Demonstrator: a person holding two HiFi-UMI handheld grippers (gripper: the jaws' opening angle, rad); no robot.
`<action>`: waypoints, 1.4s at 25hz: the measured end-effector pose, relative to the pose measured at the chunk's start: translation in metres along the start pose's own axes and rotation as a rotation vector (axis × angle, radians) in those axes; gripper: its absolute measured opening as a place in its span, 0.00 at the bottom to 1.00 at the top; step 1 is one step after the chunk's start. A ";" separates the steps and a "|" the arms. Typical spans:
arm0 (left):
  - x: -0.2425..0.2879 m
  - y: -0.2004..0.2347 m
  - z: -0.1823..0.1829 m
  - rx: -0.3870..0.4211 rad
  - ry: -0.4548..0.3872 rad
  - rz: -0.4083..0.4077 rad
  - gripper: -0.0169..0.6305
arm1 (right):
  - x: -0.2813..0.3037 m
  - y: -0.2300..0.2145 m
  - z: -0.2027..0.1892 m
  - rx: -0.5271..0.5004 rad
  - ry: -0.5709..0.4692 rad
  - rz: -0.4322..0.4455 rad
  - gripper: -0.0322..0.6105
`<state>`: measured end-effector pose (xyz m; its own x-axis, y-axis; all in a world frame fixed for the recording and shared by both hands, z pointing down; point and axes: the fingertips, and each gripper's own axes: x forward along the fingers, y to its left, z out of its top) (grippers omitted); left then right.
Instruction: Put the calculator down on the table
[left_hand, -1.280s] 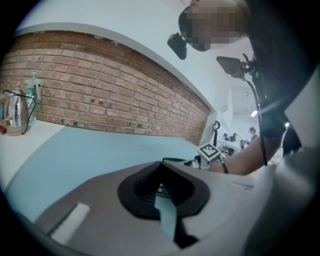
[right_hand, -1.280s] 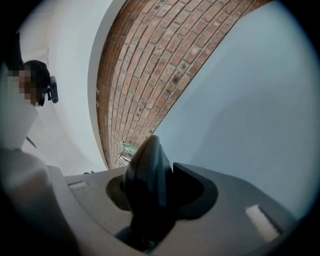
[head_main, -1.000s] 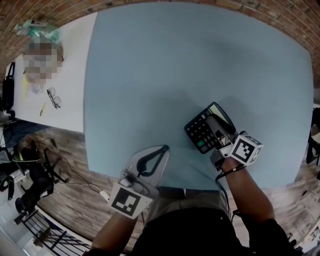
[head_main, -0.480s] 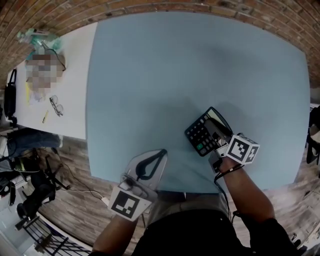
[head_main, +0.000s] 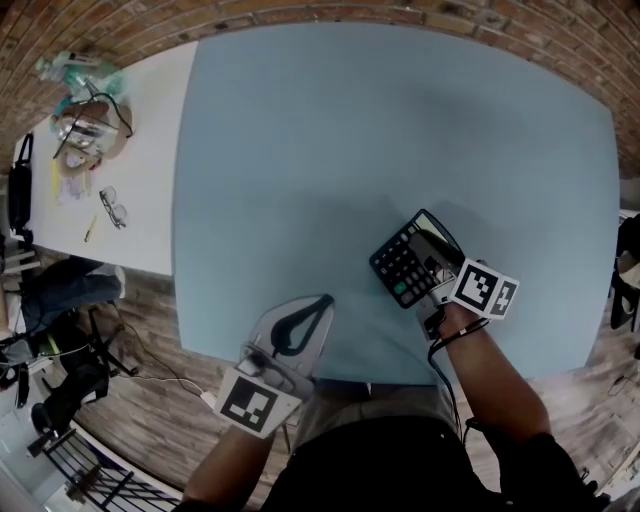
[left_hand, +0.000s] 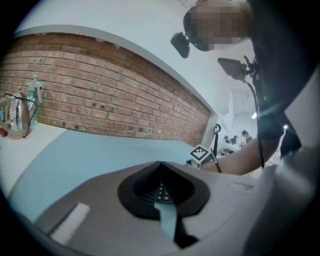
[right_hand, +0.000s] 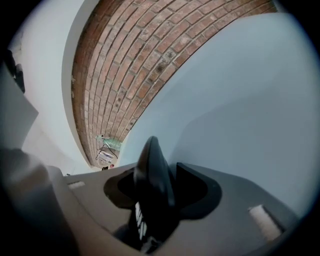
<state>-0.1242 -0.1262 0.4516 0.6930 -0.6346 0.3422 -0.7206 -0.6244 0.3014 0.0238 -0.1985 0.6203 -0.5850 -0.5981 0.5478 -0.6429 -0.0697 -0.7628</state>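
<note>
A pale blue table (head_main: 400, 120) fills the view, with a brick wall (head_main: 330, 10) behind it and a white side table (head_main: 140, 180) to its left. The calculator (head_main: 403, 265) is near the blue table's front edge on the right, keys up; whether it lies flat I cannot tell. The right gripper (head_main: 433, 255) reaches forward and slopes down to it from the right arm (head_main: 490, 390), which is held close to the body. Its jaws have just been opening a little, with the calculator edge-on between them and the pads against its faces. The left gripper (head_main: 322, 300) hangs above the front edge, tilted gently down, its jaws together at the tips and empty.
</note>
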 end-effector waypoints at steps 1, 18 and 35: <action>-0.001 0.001 0.000 0.000 0.001 0.002 0.00 | 0.001 0.000 0.000 -0.001 0.003 -0.008 0.32; -0.002 -0.005 0.011 0.025 -0.008 -0.008 0.00 | -0.004 0.008 -0.001 -0.010 -0.001 -0.045 0.56; -0.007 -0.020 0.016 0.036 -0.014 -0.010 0.00 | -0.018 0.003 -0.006 -0.074 0.003 -0.109 0.76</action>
<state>-0.1148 -0.1164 0.4288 0.7004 -0.6345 0.3270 -0.7128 -0.6462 0.2728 0.0292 -0.1831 0.6100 -0.5107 -0.5879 0.6273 -0.7378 -0.0749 -0.6709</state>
